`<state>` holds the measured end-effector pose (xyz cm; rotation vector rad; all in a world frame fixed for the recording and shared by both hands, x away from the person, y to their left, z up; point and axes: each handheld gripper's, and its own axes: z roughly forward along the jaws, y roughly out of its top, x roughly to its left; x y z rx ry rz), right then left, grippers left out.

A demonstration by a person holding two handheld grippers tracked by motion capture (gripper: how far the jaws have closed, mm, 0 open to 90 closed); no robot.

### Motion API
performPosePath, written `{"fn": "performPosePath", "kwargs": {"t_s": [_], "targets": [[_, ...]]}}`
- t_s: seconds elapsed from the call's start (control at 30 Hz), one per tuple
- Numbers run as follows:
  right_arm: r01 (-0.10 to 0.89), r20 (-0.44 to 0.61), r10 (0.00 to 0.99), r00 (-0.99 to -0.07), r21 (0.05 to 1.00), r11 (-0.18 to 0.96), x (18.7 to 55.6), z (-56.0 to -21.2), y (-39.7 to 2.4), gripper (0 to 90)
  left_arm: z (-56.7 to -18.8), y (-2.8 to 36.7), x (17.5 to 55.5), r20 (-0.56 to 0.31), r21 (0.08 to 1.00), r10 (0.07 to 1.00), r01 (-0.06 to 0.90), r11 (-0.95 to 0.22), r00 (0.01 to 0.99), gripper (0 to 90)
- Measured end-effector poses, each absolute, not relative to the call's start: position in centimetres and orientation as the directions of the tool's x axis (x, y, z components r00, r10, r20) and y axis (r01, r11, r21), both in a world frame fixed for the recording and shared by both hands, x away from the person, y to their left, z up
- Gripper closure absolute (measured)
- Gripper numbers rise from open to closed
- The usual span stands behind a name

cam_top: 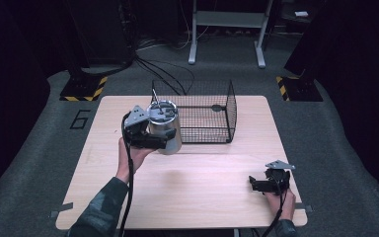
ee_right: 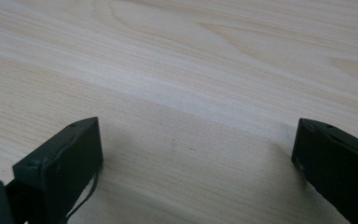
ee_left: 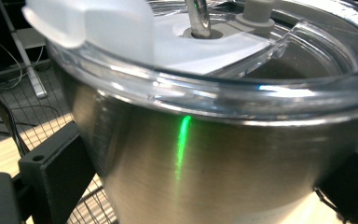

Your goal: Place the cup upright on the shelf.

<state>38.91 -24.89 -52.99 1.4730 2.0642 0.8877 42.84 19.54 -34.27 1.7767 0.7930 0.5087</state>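
Observation:
A steel tumbler [cam_top: 165,127] with a clear lid and a metal straw is held above the wooden table [cam_top: 187,197], just left of the black wire basket [cam_top: 205,118]. My left gripper [cam_top: 154,137] is shut on the tumbler's side. In the left gripper view the tumbler's steel wall [ee_left: 214,168] sits between the two black jaws, with the clear lid [ee_left: 205,42] and straw [ee_left: 198,16] on top. My right gripper [cam_top: 256,183] rests low at the table's front right, open, with only bare wood [ee_right: 191,116] between its jaws.
The wire basket stands at the back middle of the table, its open side toward the tumbler. Beyond the table are a grey floor, cables, a white frame [cam_top: 227,29] and yellow-black striped stand bases [cam_top: 84,89].

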Motion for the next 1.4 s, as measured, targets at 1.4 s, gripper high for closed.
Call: {"fn": "performPosePath", "kwargs": {"t_s": [1.4], "targets": [[0.652,0.006,0.943,-0.332,0.724,0.225,38.9,-53.0,-24.9,1.9,-32.8,16.8,52.0,-0.012,0.940,0.803,0.281,-0.195,0.596,3.8]]}}
